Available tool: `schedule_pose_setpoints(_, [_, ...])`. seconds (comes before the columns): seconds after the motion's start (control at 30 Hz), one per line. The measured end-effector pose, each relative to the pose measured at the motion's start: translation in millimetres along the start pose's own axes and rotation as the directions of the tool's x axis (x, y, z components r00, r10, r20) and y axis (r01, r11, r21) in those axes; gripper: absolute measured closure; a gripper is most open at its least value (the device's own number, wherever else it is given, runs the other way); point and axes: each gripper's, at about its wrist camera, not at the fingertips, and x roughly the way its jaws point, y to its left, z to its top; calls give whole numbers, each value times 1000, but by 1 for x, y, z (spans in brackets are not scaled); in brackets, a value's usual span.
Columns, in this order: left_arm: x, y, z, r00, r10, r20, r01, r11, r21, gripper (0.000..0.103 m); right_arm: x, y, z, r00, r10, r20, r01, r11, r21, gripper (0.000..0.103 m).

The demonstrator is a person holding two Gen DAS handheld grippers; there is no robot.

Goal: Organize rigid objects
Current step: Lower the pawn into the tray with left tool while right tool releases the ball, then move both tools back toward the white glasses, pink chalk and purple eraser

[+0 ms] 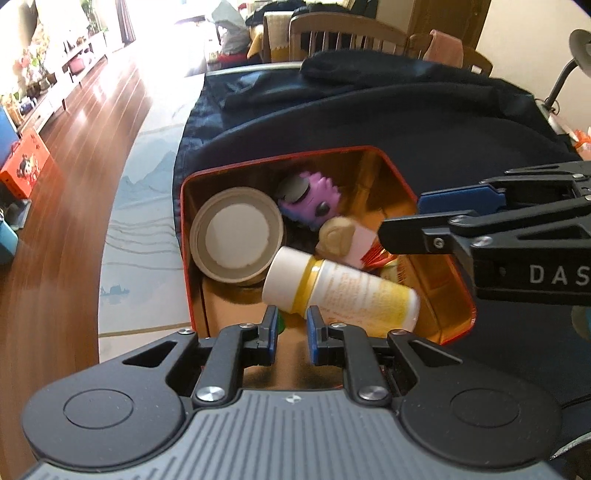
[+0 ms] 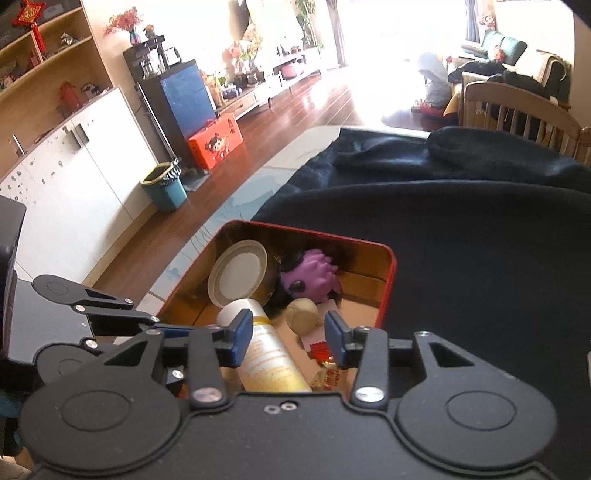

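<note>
A red tin (image 1: 373, 151) with a gold inside sits on a dark cloth. It holds a round can (image 1: 236, 236), a purple spiky toy (image 1: 314, 195), a beige ball-shaped piece (image 1: 338, 236), red snack packets (image 2: 325, 354) and a white-and-yellow bottle (image 1: 343, 291) lying on its side. My left gripper (image 1: 291, 314) is open and empty just above the tin's near edge, by the bottle's cap. My right gripper (image 2: 290, 328) is open and empty over the tin; it also shows in the left wrist view (image 1: 402, 225), reaching in from the right.
The dark cloth (image 2: 480, 240) covers the table; more folded dark fabric (image 1: 369, 66) lies behind the tin. Wooden chairs (image 1: 343, 33) stand at the far side. The table's left edge (image 1: 147, 221) drops to a wooden floor with a bin (image 2: 164, 184) and an orange box (image 2: 216, 142).
</note>
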Motion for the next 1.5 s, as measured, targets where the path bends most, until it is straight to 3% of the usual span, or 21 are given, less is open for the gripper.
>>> schedule_pose_setpoints(0.13, [-14, -9, -1, 999, -9, 44, 8, 1000, 13, 83, -18, 0, -4, 1000, -14, 28, 14, 1000, 6, 56])
schedule_pose_setpoints(0.27, [-25, -16, -1, 996, -23, 84, 21, 1000, 19, 82, -35, -2, -9, 998, -30, 62, 30, 999, 11, 40])
schedule_pose_setpoints(0.43, [-36, -28, 2, 991, -43, 124, 39, 999, 33, 82, -56, -6, -15, 994, -51, 95, 50, 999, 19, 38])
schedule_pose_setpoints(0.7, [-50, -58, 9, 978, -79, 191, 64, 995, 80, 80, -92, -27, -34, 985, -89, 145, 81, 995, 63, 26])
schedule_pose_setpoints(0.77, [-53, -69, 12, 973, -88, 211, 69, 993, 98, 72, -103, -37, -40, 982, -101, 157, 88, 993, 83, 23])
schedule_pose_setpoints(0.83, [-55, -79, 15, 967, -106, 232, 83, 991, 107, 47, -114, -49, -46, 979, -116, 167, 100, 990, 98, 21])
schedule_pose_setpoints(0.9, [-57, -90, 18, 959, -114, 261, 89, 990, 108, 38, -126, -64, -53, 975, -138, 177, 119, 986, 114, 21])
schedule_pose_setpoints(1.0, [-55, -109, 25, 952, -137, 274, 109, 987, 115, 37, -142, -87, -61, 968, -168, 186, 144, 980, 136, 17])
schedule_pose_setpoints(1.2, [-47, -151, 37, 935, -179, 307, 144, 981, 132, 21, -164, -139, -73, 949, -242, 203, 209, 963, 171, 7])
schedule_pose_setpoints(1.5, [-16, -208, 59, 932, -179, 316, 146, 981, 127, 21, -171, -212, -80, 934, -303, 188, 273, 947, 171, 1])
